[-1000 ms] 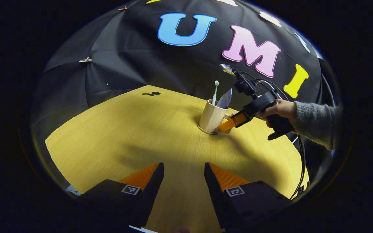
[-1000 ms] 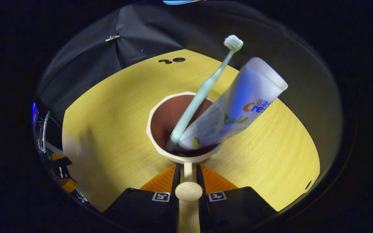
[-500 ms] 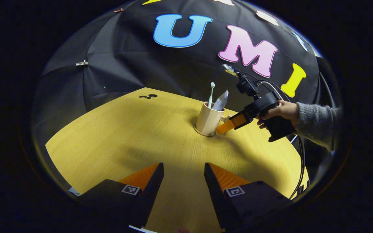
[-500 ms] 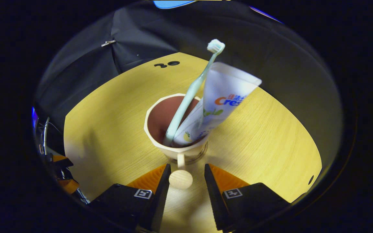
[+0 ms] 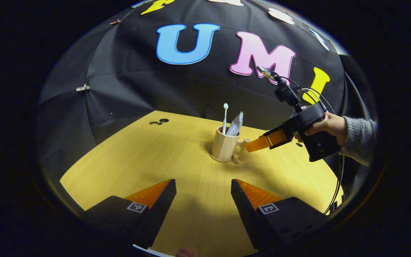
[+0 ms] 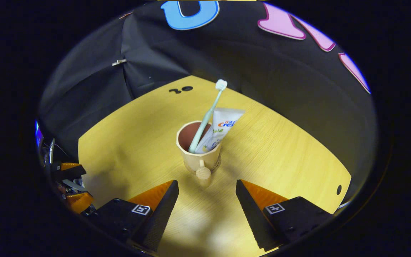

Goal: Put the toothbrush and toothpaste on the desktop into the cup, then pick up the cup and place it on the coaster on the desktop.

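The cup stands upright on the round coaster on the wooden desktop, with the toothbrush and toothpaste tube leaning inside it. The right gripper view looks down into the cup's mouth and faces its knobbed handle. The left gripper view takes the cup from the side, with a hand holding the right gripper just beside the handle, clear of it. The right gripper's jaws are spread wide and hold nothing. The left gripper is likewise wide apart and empty, well back from the cup.
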{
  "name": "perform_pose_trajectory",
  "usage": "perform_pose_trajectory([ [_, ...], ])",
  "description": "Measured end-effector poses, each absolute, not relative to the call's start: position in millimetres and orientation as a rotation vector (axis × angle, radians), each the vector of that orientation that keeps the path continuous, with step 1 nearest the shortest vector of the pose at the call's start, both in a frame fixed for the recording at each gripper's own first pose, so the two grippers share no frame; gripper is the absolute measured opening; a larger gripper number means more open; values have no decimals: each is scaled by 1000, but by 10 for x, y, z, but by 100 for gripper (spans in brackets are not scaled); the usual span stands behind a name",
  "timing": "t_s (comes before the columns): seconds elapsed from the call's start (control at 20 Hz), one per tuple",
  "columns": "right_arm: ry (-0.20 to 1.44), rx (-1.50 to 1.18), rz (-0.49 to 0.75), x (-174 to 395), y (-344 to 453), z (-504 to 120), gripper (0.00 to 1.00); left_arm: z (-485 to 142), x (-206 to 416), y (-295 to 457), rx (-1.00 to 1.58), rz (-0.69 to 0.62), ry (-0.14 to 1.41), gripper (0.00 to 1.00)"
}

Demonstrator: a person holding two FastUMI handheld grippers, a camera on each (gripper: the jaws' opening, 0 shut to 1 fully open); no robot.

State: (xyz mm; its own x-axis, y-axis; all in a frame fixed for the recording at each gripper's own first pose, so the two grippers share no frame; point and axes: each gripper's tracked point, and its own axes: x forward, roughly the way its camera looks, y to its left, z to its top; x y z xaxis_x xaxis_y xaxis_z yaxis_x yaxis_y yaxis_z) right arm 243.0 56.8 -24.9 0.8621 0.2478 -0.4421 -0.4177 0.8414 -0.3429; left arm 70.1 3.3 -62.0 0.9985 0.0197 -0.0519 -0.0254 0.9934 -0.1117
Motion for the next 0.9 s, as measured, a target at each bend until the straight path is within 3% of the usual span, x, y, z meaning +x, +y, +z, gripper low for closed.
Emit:
perform_pose_trajectory([
  [0.55, 78, -305, 374, 1118, 703, 716, 98, 695, 231, -219, 55, -28, -164, 97],
  [0.9, -69, -229, 405, 367, 737, 936, 98, 1196, -98, -648, 105, -113, -251, 97],
])
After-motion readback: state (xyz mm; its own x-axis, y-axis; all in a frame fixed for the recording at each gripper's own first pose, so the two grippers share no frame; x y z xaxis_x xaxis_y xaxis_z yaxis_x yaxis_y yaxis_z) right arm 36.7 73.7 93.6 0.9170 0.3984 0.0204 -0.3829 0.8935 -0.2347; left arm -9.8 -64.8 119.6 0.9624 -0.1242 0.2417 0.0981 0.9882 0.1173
